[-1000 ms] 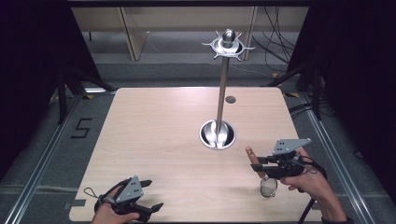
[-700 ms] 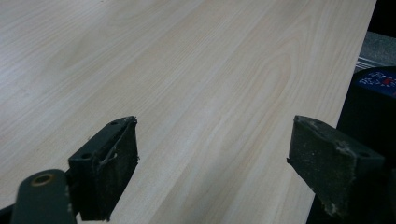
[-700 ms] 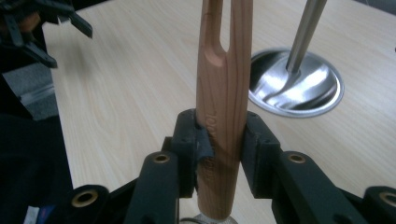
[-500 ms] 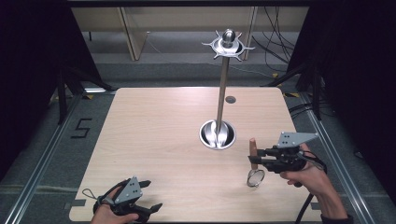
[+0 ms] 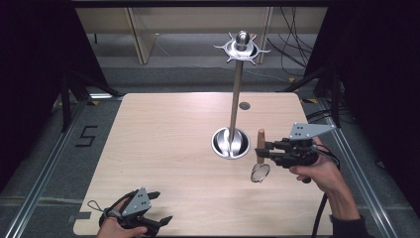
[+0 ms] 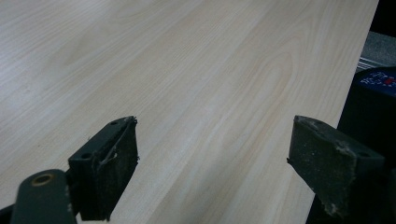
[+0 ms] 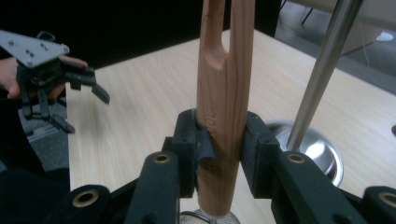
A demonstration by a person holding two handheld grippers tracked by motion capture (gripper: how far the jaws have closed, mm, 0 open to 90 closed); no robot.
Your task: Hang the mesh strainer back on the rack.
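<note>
My right gripper is clamped on the wooden handle of a small mesh strainer, handle upright, mesh end hanging below the jaws above the table, just beside the round base of the metal stand. My left gripper sits at the table's near left corner, jaws apart, nothing between them, well apart from the strainer. The stand's pole rises from the base to a hooked ring at the top.
</note>
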